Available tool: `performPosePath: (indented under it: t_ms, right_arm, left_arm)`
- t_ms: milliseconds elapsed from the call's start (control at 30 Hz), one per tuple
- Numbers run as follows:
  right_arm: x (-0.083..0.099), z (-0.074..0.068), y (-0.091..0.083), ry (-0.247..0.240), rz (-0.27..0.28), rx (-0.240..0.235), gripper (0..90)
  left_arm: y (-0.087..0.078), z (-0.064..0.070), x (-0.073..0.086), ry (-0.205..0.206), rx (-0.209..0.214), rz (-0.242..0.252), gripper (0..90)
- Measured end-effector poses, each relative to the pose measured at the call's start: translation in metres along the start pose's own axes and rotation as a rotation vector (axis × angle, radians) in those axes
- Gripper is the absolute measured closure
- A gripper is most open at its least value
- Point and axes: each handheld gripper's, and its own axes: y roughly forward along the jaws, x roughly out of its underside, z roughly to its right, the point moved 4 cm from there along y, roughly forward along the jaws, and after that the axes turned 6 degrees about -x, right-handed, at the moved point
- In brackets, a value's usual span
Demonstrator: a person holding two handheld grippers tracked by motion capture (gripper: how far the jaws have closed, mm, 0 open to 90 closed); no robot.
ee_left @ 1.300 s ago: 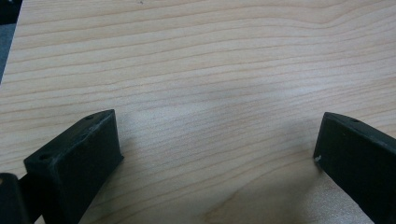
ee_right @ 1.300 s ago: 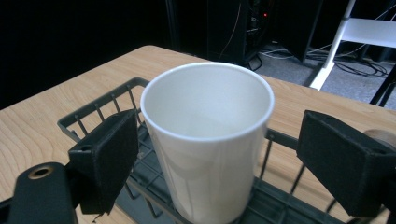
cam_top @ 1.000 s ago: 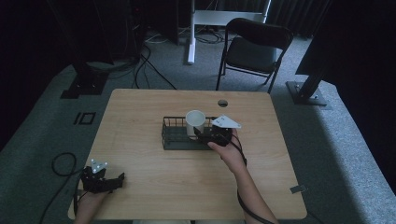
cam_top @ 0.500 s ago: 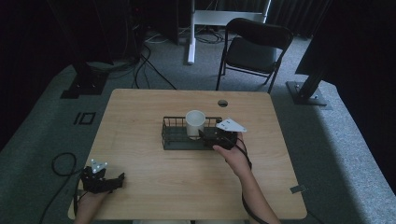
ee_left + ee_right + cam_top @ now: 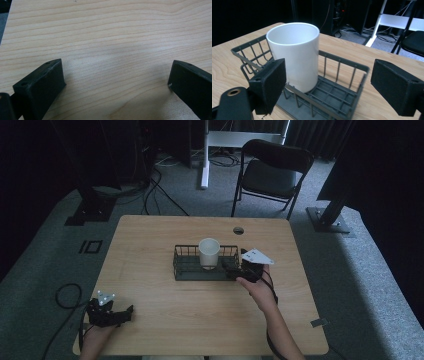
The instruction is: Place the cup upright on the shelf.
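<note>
A white cup (image 5: 209,252) stands upright in a dark wire basket (image 5: 186,265) at the middle of the wooden table (image 5: 200,320). My right gripper (image 5: 232,268) is at the basket's right end, open, pointing left toward the cup. In the right gripper view the cup (image 5: 294,55) stands just beyond the left jaw inside the basket (image 5: 342,72), and the right gripper (image 5: 329,77) holds nothing. My left gripper (image 5: 125,314) rests near the table's front left corner. In the left gripper view it (image 5: 115,75) is open over bare wood.
A round cable hole (image 5: 238,230) sits in the table behind the basket. A black folding chair (image 5: 272,172) stands beyond the far edge, with stand bases and cables on the floor around it.
My right gripper has drawn back slightly to the right, away from the cup. The cup, the basket and my left gripper have stayed where they were.
</note>
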Motion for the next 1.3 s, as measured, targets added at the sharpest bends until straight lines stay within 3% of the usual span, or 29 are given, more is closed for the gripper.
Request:
performPosePath:
  t_ms: [467, 1000, 1300]
  right_arm:
    - [0.013, 0.018, -0.019, 0.007, -0.008, 0.045, 12.7]
    - [0.048, 0.045, -0.039, 0.084, -0.045, 0.104, 12.3]
    - [0.07, 0.054, -0.049, 0.098, -0.085, 0.125, 12.3]
  left_arm:
    - [0.0, 0.0, 0.0, 0.0, 0.0, 0.0, 0.7]
    - [0.0, 0.0, 0.0, 0.0, 0.0, 0.0, 0.7]
    - [0.0, 0.0, 0.0, 0.0, 0.0, 0.0, 0.7]
